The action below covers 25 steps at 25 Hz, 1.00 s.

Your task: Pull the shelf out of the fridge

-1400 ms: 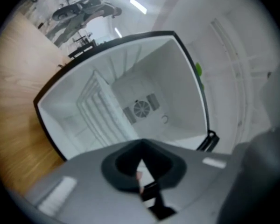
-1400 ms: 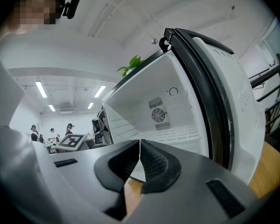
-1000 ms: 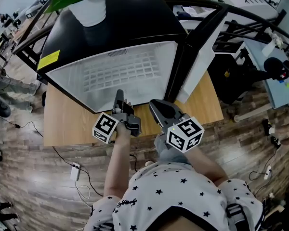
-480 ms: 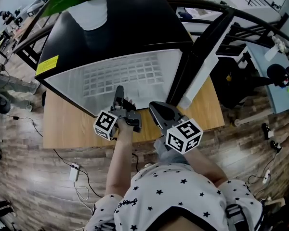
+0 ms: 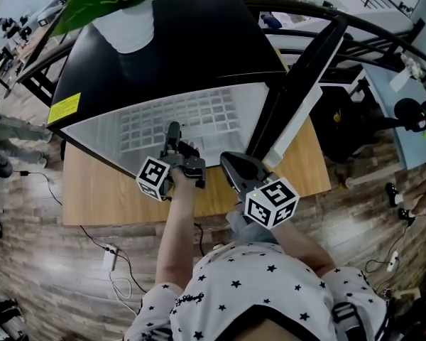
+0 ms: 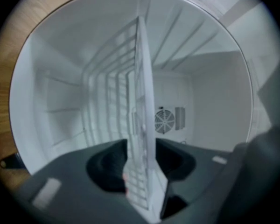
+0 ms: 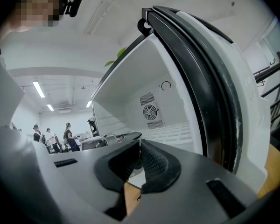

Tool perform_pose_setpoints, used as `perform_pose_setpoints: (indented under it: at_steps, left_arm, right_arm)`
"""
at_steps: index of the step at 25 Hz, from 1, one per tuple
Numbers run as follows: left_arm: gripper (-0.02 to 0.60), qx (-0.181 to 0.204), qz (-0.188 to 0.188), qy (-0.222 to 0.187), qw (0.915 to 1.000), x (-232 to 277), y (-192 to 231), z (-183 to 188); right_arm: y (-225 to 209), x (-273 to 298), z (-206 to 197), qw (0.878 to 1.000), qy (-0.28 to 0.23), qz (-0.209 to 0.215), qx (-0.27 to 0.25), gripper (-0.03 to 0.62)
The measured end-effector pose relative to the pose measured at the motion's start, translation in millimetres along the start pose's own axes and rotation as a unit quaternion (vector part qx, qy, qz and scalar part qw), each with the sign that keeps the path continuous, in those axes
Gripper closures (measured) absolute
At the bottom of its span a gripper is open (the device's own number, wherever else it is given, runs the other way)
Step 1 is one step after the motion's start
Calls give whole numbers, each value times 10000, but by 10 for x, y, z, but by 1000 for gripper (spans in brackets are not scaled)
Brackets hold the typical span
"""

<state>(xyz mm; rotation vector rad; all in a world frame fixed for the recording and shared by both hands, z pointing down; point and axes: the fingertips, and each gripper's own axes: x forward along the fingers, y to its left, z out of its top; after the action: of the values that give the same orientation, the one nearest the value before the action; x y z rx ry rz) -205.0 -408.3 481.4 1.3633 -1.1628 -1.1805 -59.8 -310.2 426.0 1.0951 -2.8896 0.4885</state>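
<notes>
Inside the fridge (image 5: pixel 184 41) on the tabletop (image 5: pixel 106 190), the shelf (image 6: pixel 142 101) is sitting flat, its near edge running left-right between the jaws of my left gripper (image 5: pixel 173 132), which have just been opening and are seemingly standing clear of it. My right gripper (image 7: pixel 139 160), jaws together, is hovering empty near the door (image 5: pixel 298 91).

One fridge (image 5: pixel 192 45), one wire shelf (image 5: pixel 181 116). Two tools: left tool (image 5: pixel 172 128), right tool (image 5: pixel 228 159). One potted plant (image 5: pixel 130 21), one tabletop (image 5: pixel 99 190).
</notes>
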Motion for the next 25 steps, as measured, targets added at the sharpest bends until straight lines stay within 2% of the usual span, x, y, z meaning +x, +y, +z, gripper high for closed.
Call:
perform_pose_setpoints:
  at_steps: [7,12,15,19,25]
  left_arm:
    - [407,-83,-22,-65,9999,192,0,25]
    - [453,-146,146,-263,9994,235,63,84]
    - [464,-123,76,-309,9994,229,43,89]
    - [535,-13,-29,-404,9992,236,-21,98]
    - [546,-153,12,-410,9990,234,-20,87]
  right_arm:
    - [-61,24,-18,10000,30,-38,28,572]
    - [-113,22,-27,9999,42,-89,36,572]
    - [-128,14,-30,9999,49,-112,33,572]
    - [-128,1,-58,9999,76,-117,28,572]
    - [-114,-30,-71,9999,90,-98,21,572]
